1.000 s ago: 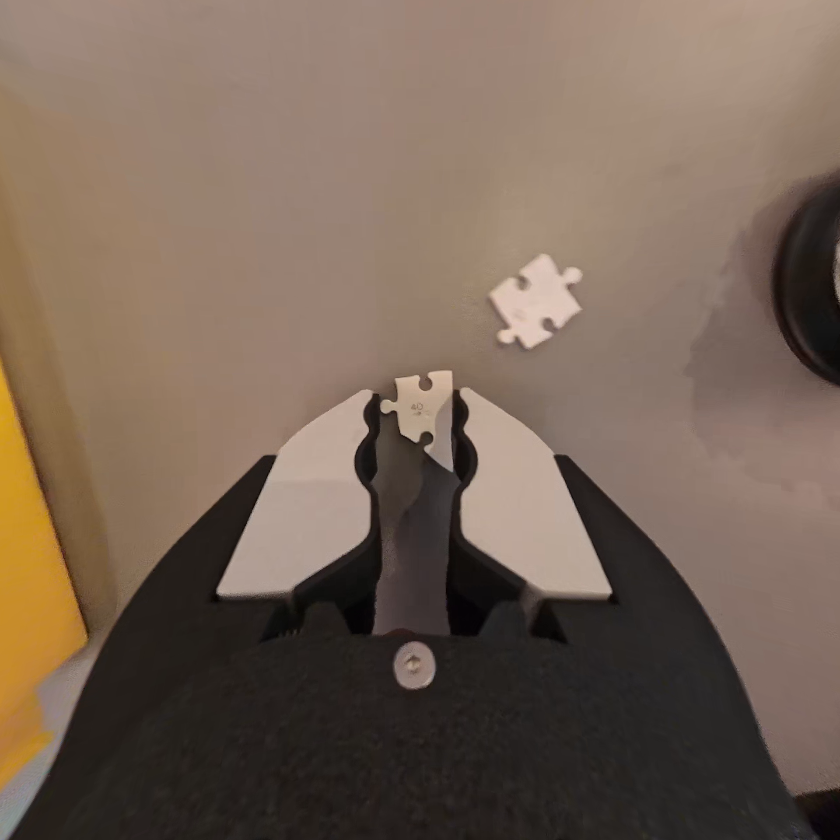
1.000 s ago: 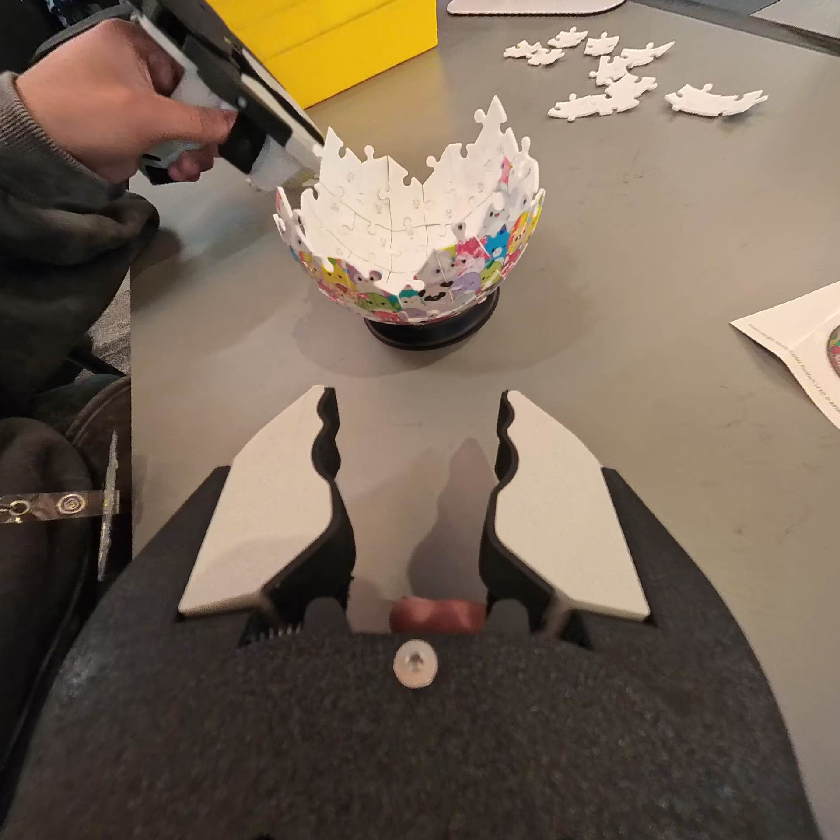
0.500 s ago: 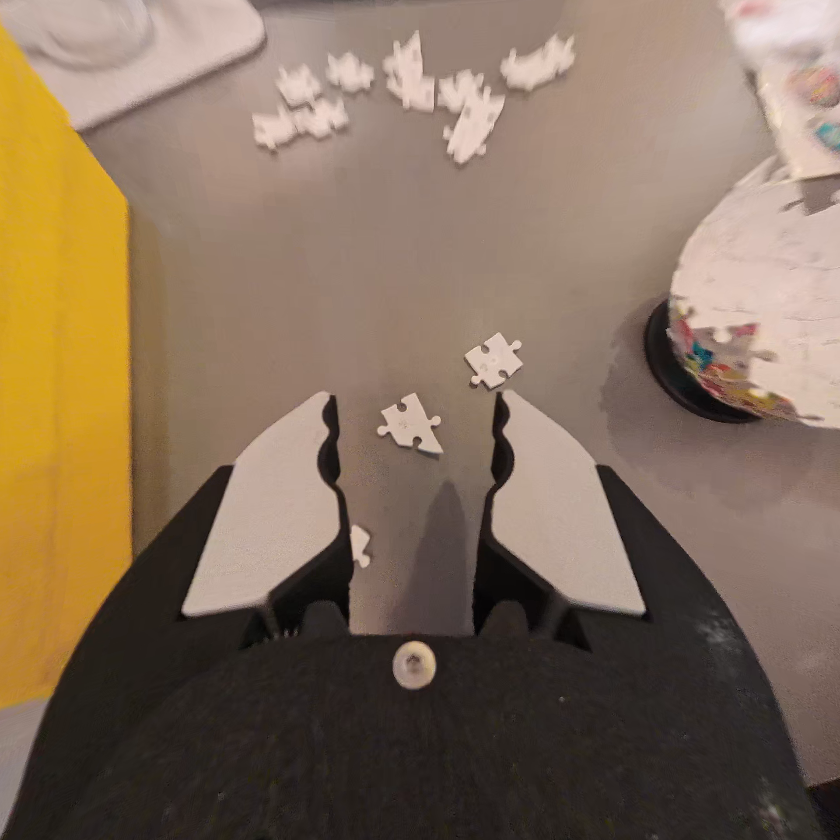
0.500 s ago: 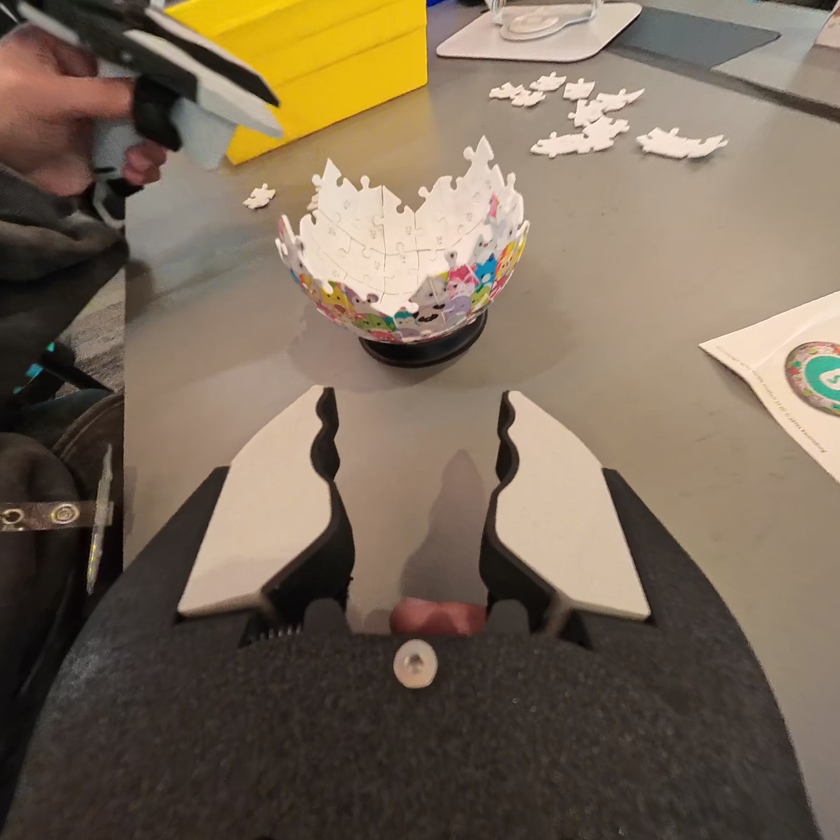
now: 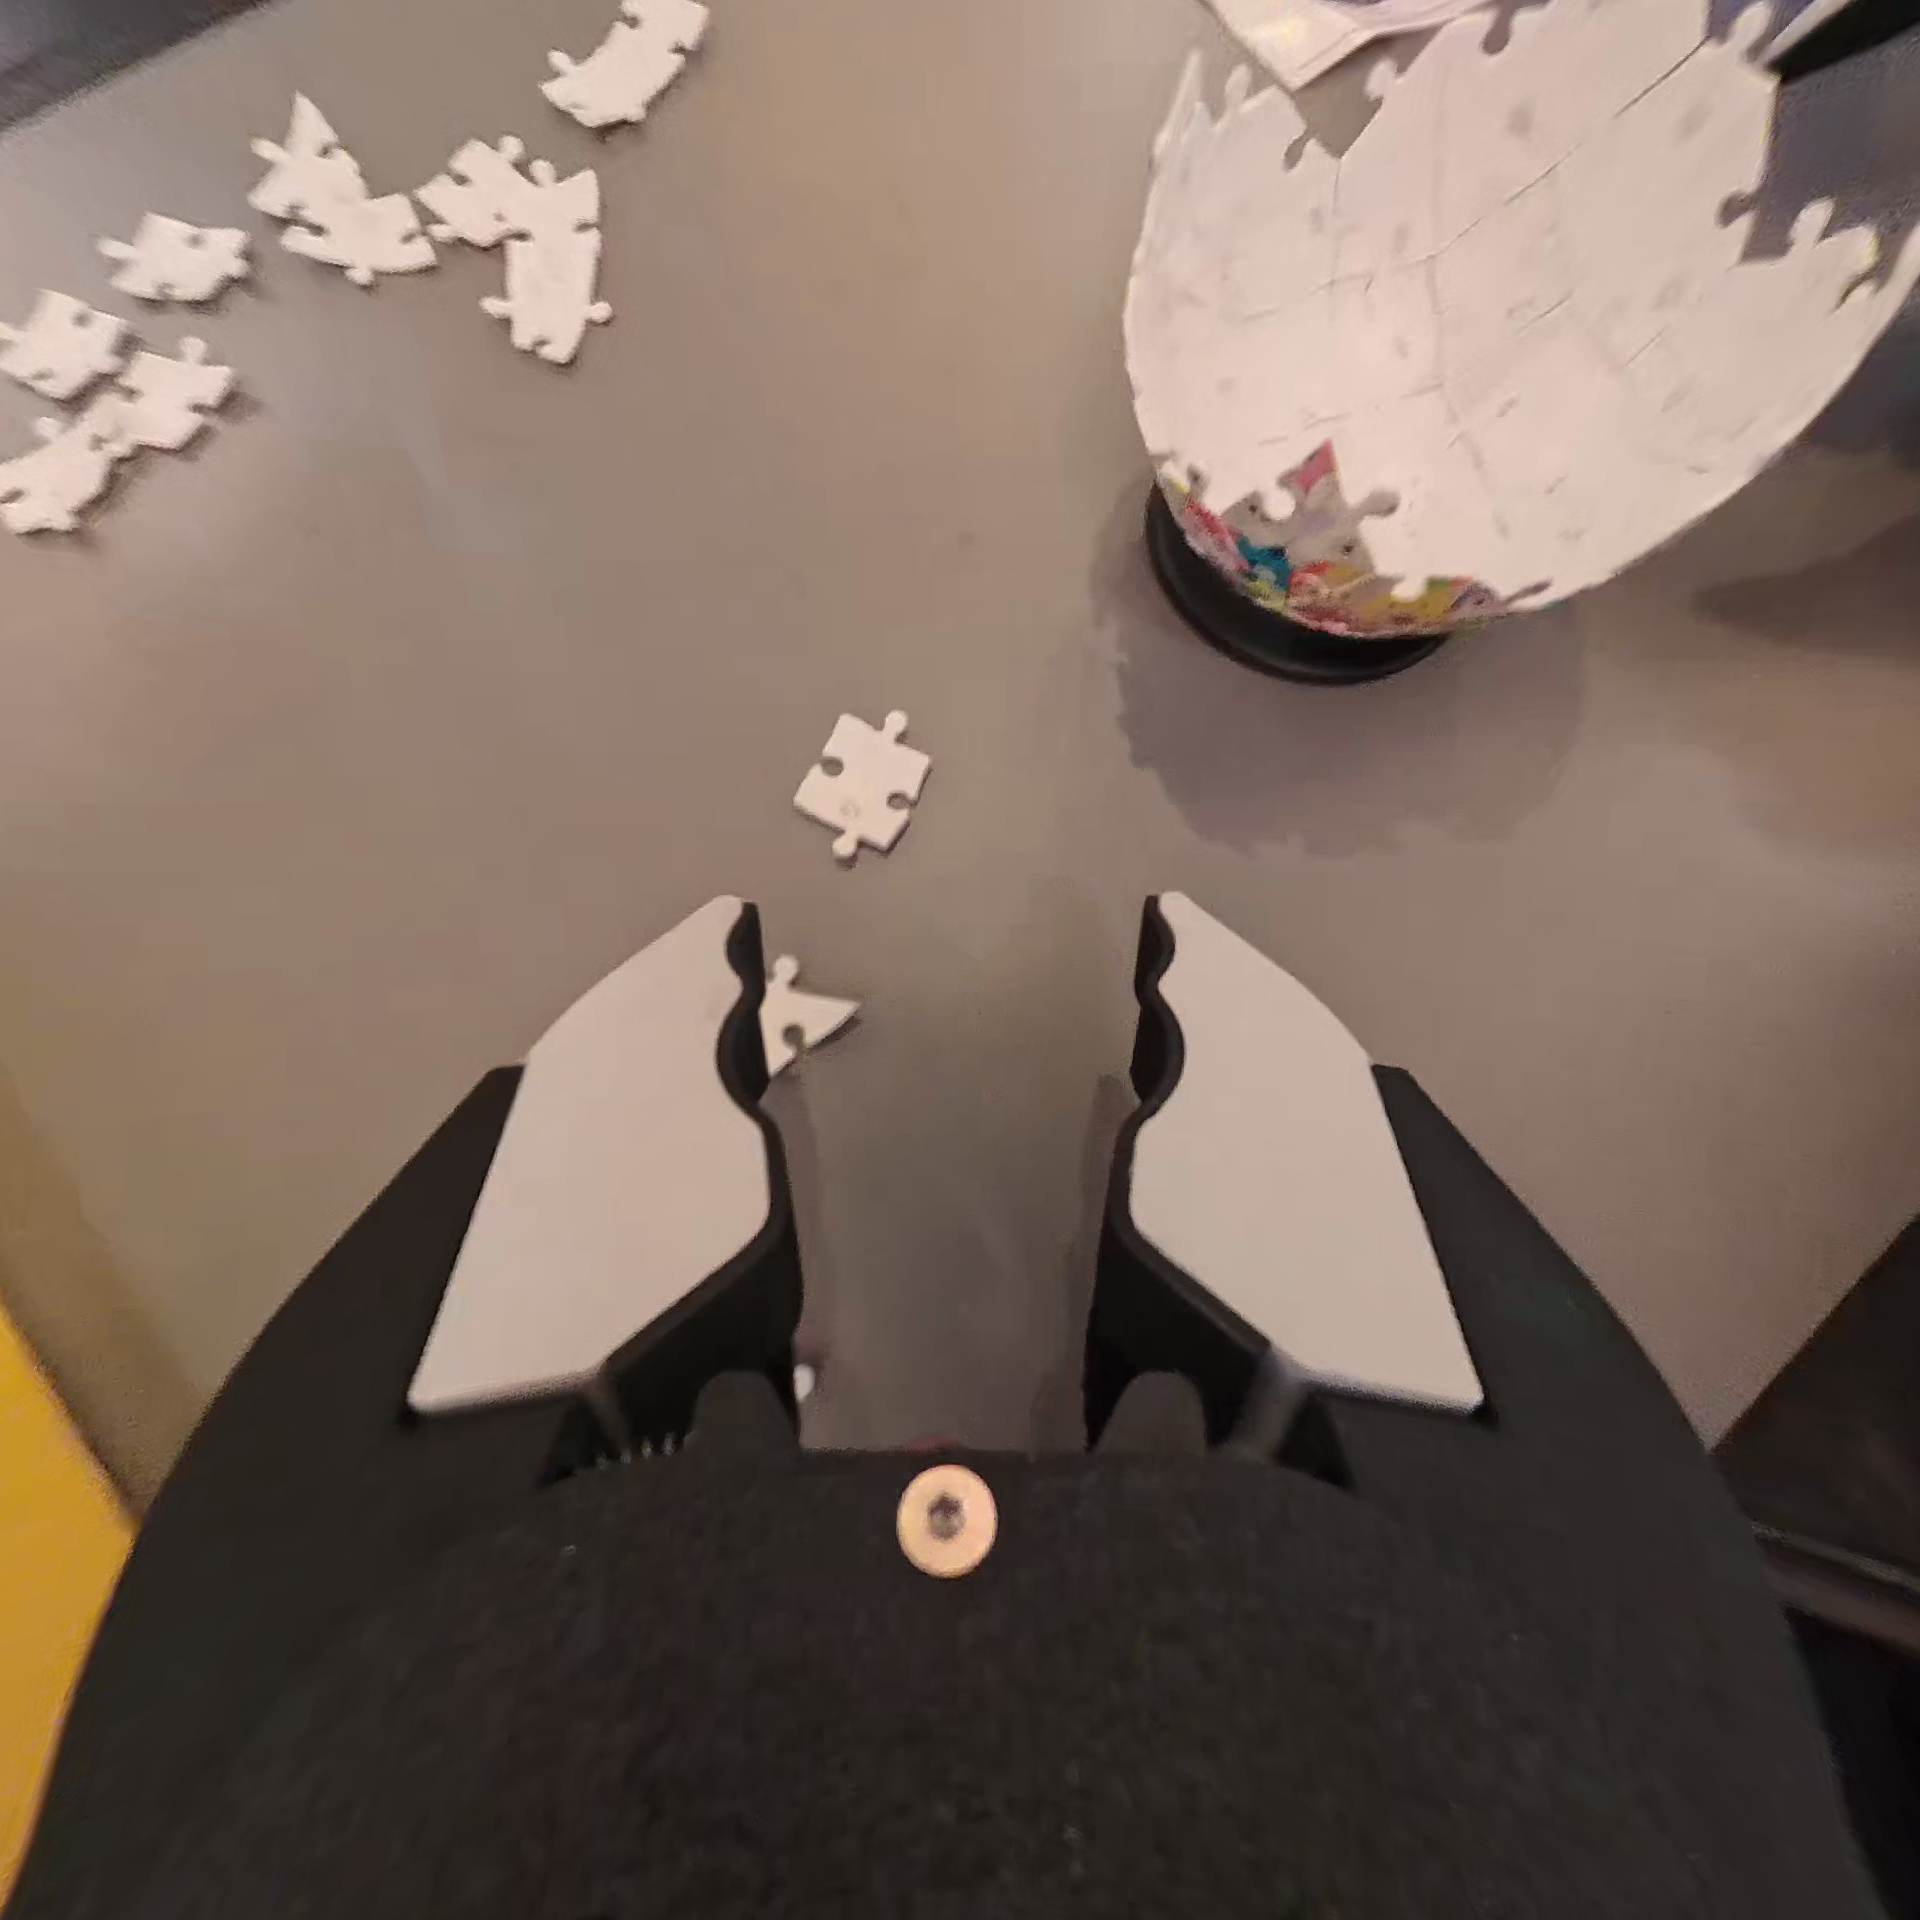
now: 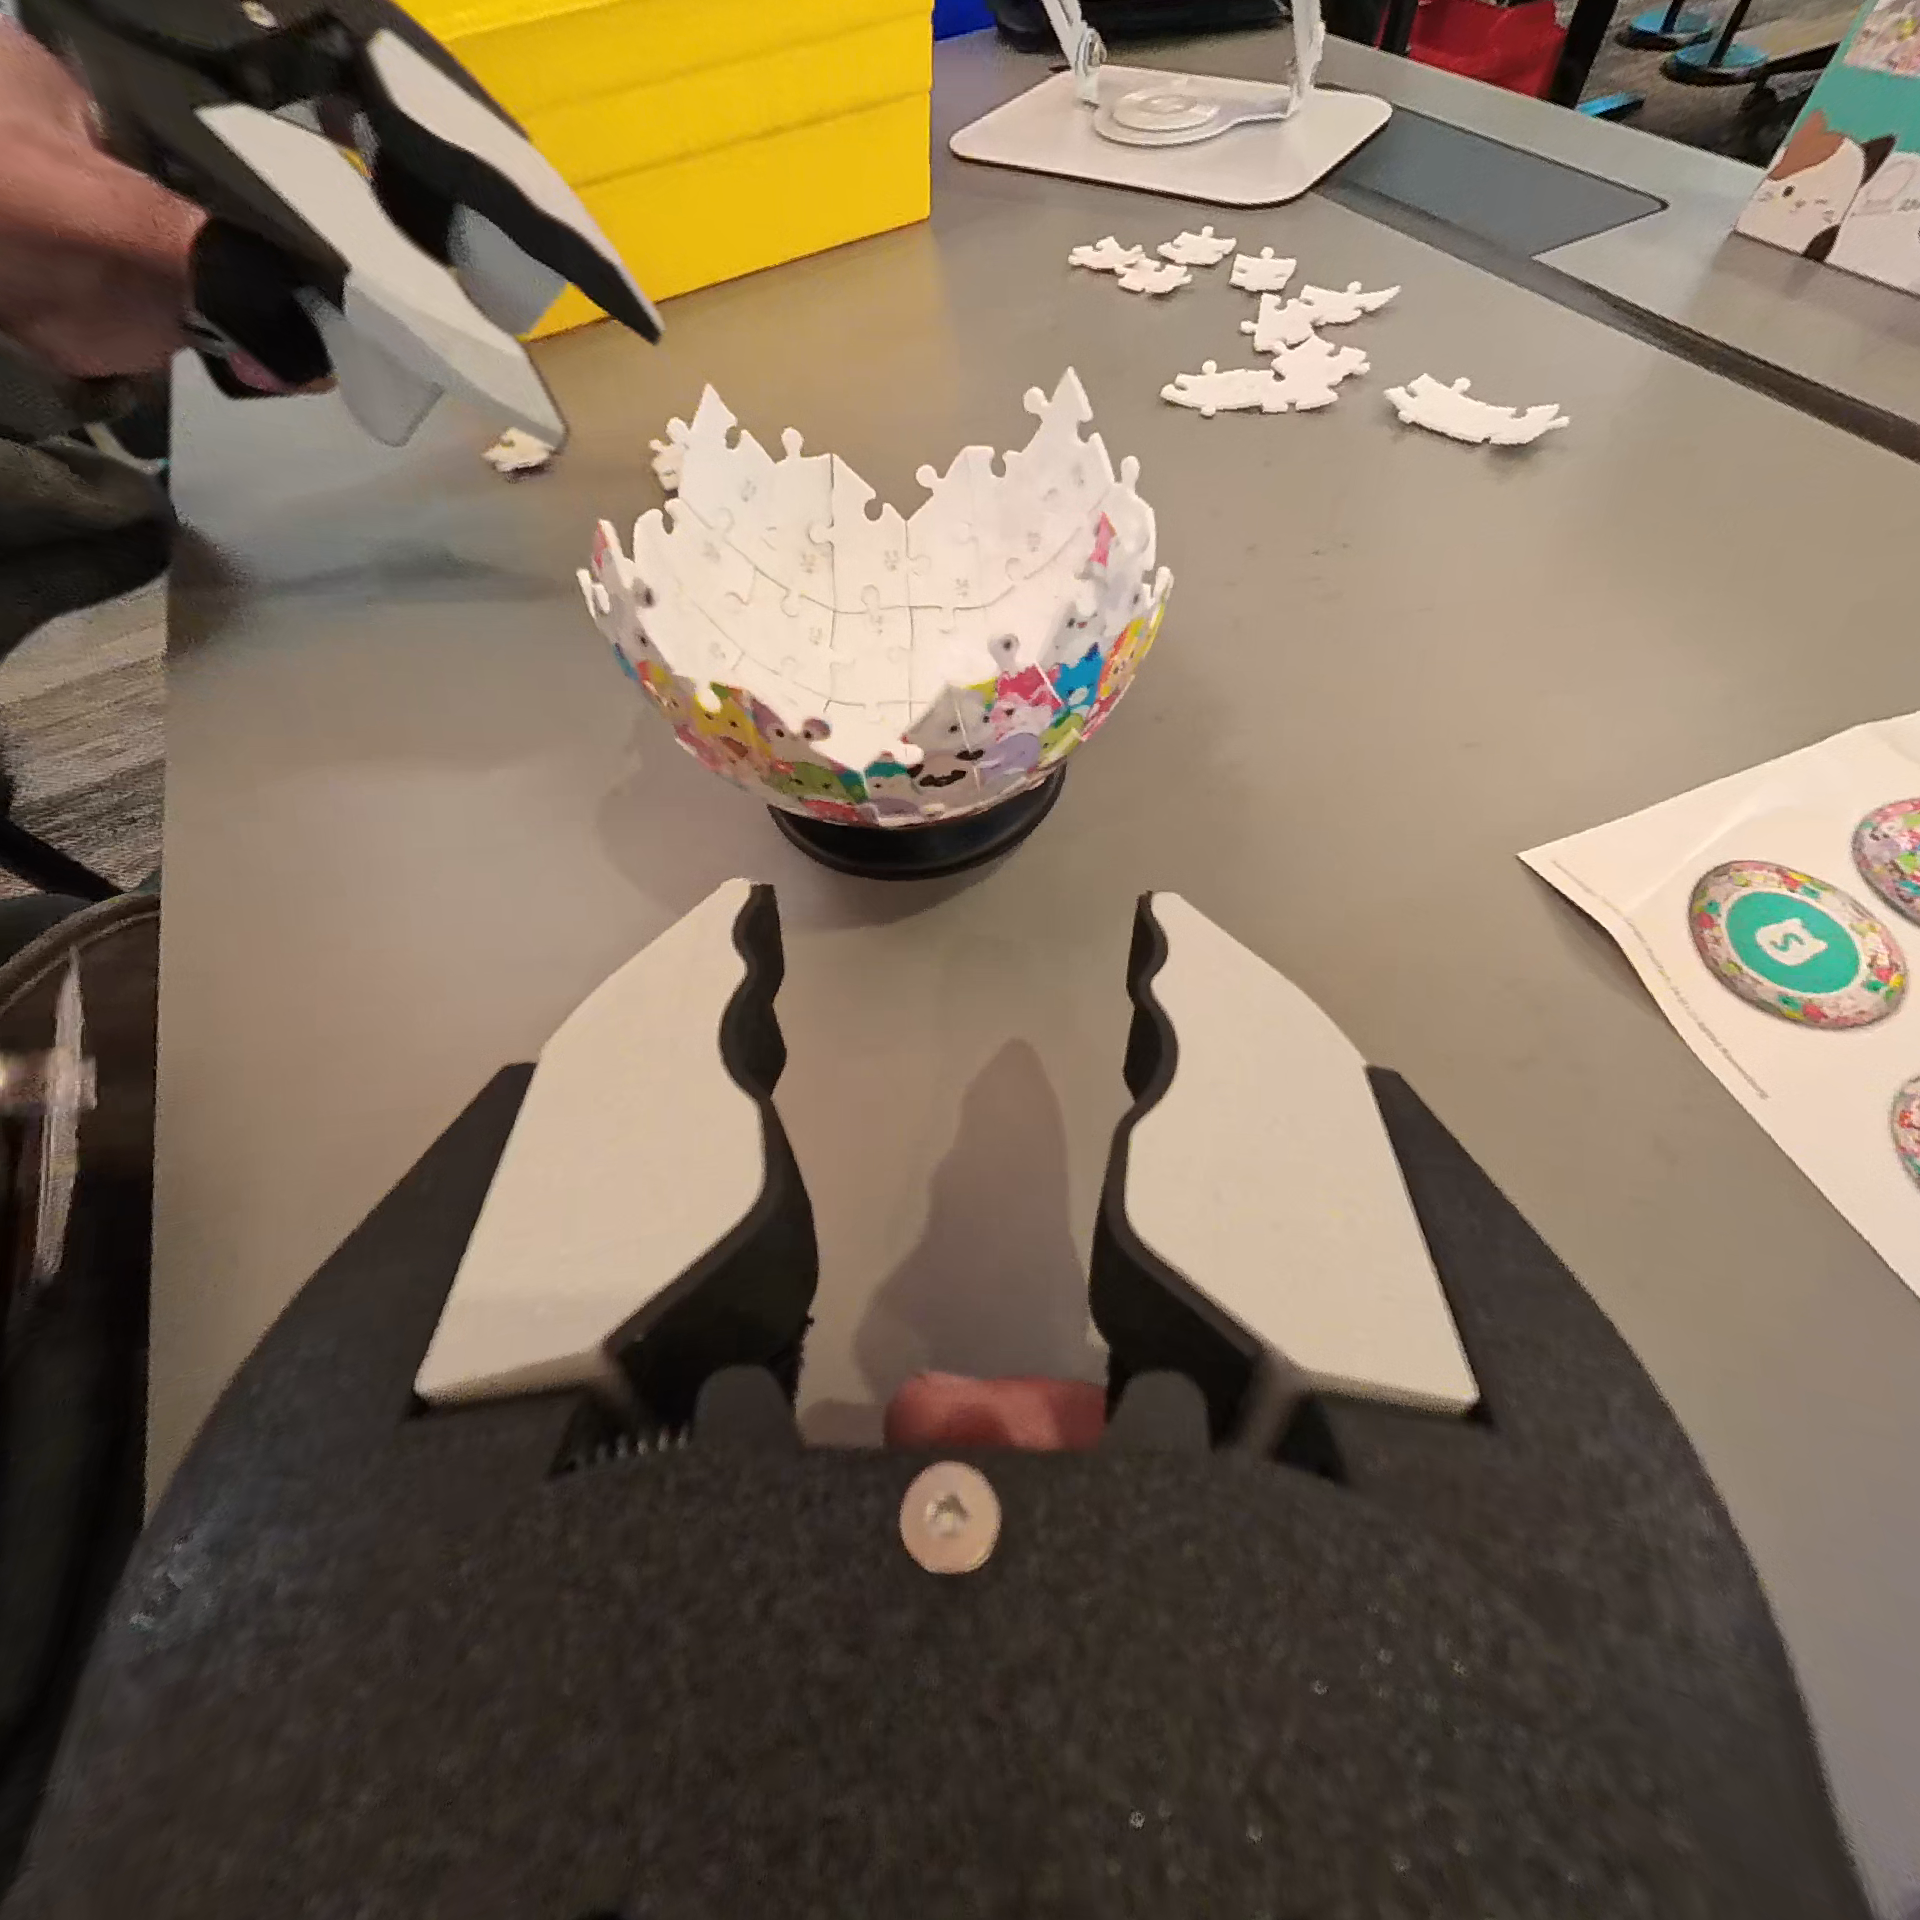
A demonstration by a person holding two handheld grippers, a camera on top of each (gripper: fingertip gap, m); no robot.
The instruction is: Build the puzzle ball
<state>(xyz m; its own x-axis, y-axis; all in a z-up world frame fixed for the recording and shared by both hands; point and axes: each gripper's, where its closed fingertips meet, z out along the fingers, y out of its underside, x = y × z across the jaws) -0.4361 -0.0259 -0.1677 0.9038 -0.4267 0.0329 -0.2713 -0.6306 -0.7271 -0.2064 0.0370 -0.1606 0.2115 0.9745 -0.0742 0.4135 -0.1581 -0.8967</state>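
Observation:
The half-built puzzle ball (image 6: 883,644) is an open bowl, white inside and colourful outside, on a black ring stand (image 6: 920,836). It also shows in the left wrist view (image 5: 1455,312). My left gripper (image 5: 940,914) is open and empty, raised above the table; in the right wrist view it (image 6: 582,343) hovers left of the ball. Below it lie a loose white piece (image 5: 864,781) and a second piece (image 5: 805,1013) partly hidden by the left finger. My right gripper (image 6: 951,904) is open and empty, just in front of the ball's stand.
Several loose white pieces (image 6: 1288,332) lie on the grey table (image 6: 1351,675) at the back right, also in the left wrist view (image 5: 343,239). A yellow box (image 6: 727,135) stands behind. An instruction sheet (image 6: 1787,935) lies at right. A white stand base (image 6: 1174,125) is far back. Measured from the fingertips, the loose white piece (image 5: 864,781) is 7 cm or so from the left gripper and 25 cm from the right.
My left gripper let go of the small white piece, opened, and rose away from the table. The right gripper stayed open and drew back a little from the ball.

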